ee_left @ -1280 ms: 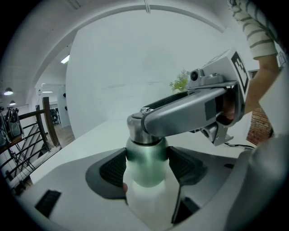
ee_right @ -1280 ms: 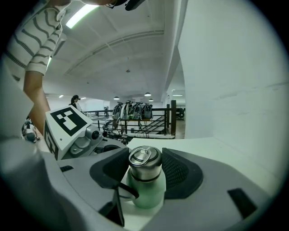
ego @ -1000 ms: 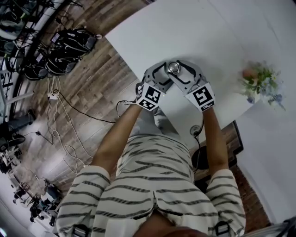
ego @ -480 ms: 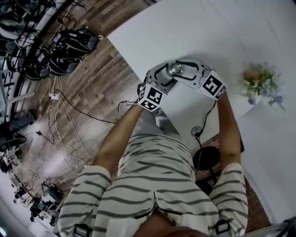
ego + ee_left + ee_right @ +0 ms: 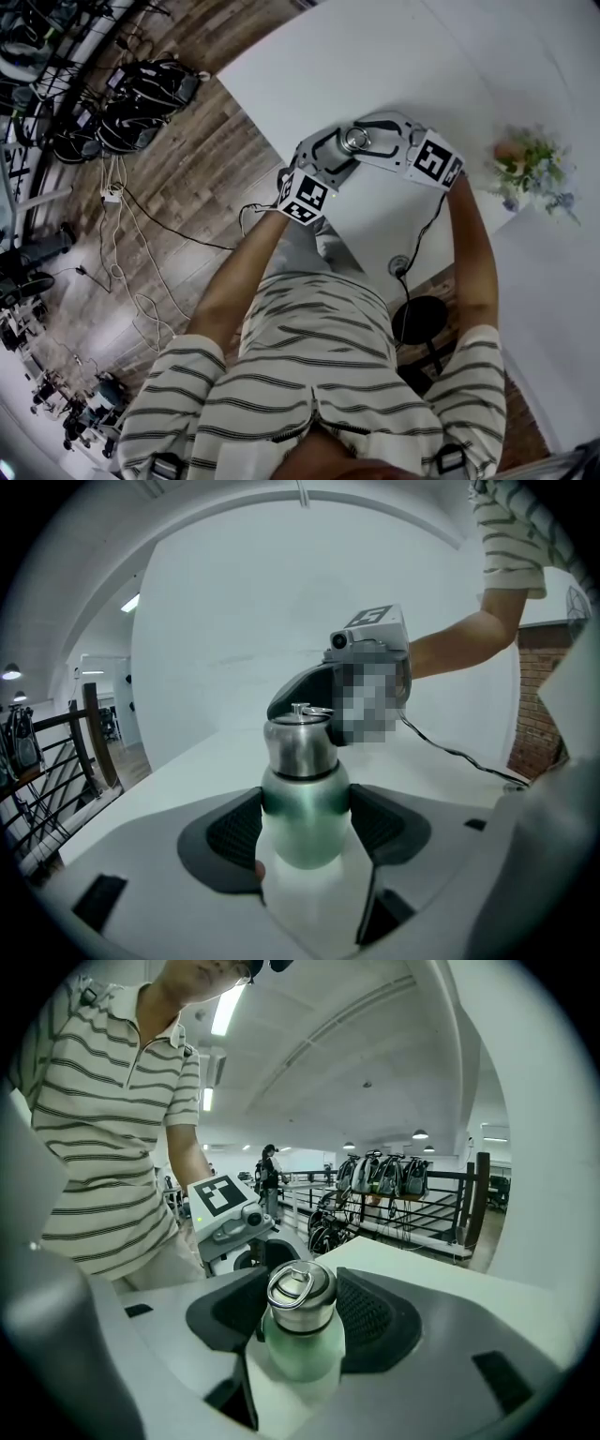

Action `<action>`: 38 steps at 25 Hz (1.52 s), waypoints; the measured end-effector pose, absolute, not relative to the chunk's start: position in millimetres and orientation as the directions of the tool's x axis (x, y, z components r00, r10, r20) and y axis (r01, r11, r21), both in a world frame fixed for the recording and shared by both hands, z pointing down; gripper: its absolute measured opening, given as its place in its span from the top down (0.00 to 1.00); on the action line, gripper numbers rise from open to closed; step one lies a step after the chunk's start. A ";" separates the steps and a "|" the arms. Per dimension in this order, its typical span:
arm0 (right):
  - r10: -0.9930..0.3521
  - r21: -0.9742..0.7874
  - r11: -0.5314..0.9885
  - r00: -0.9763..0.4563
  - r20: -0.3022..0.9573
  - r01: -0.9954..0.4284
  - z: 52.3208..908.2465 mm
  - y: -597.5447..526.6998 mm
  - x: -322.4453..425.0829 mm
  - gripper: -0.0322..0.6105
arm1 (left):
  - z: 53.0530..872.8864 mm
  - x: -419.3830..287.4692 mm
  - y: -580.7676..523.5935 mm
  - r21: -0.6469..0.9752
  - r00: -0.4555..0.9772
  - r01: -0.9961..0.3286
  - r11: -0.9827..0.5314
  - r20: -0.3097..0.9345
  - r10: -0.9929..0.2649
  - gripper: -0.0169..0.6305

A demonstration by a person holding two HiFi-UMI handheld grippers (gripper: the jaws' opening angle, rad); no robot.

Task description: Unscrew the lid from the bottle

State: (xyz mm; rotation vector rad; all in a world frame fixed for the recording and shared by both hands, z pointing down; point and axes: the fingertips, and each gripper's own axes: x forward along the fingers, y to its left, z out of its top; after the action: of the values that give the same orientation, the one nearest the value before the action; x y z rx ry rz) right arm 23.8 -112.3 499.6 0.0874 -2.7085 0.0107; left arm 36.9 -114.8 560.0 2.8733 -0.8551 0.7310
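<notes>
A pale green bottle (image 5: 302, 803) with a steel lid (image 5: 300, 745) stands on the white table (image 5: 394, 56) close to its near edge. In the head view the lid (image 5: 353, 141) shows from above between both grippers. My left gripper (image 5: 305, 834) comes from the left and is shut on the green body below the shoulder. My right gripper (image 5: 300, 1314) reaches in from the right and is shut on the lid (image 5: 301, 1296), its pads (image 5: 367, 1314) pressing at lid and shoulder height. The lid's ring handle lies flat on top.
A small bunch of flowers (image 5: 530, 164) stands on the table to the right. A cable and a round plug (image 5: 398, 264) hang off the near table edge. Beyond the left edge is wooden floor with backpacks (image 5: 141, 94) and cables.
My right gripper has swung round the bottle, its marker cube moving from the front right out to the right. The left gripper and the bottle have stayed put.
</notes>
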 end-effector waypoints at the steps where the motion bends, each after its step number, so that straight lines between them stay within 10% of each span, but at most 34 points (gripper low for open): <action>1: -0.062 0.006 0.998 -0.904 0.423 -0.066 499.5 -112.2 23.3 0.58 | 559.5 36.4 -114.7 -0.077 0.735 -0.529 -0.845 0.456 -0.501 0.52; 24: -0.728 -0.047 0.641 -0.627 0.277 -0.766 483.1 -117.3 39.4 0.50 | 559.6 34.4 -115.2 -0.078 0.726 -0.543 -0.836 0.457 -0.514 0.52; 38: -0.871 -0.096 0.388 -0.399 0.288 -0.916 494.7 -120.6 32.2 0.56 | 559.3 33.6 -115.3 -0.074 0.722 -0.550 -0.832 0.459 -0.518 0.52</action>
State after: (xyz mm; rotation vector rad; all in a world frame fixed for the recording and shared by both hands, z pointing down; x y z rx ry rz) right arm 32.2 -120.6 494.7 1.5999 -2.4532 0.3558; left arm 33.6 -115.3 559.3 2.8523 -0.8852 0.7289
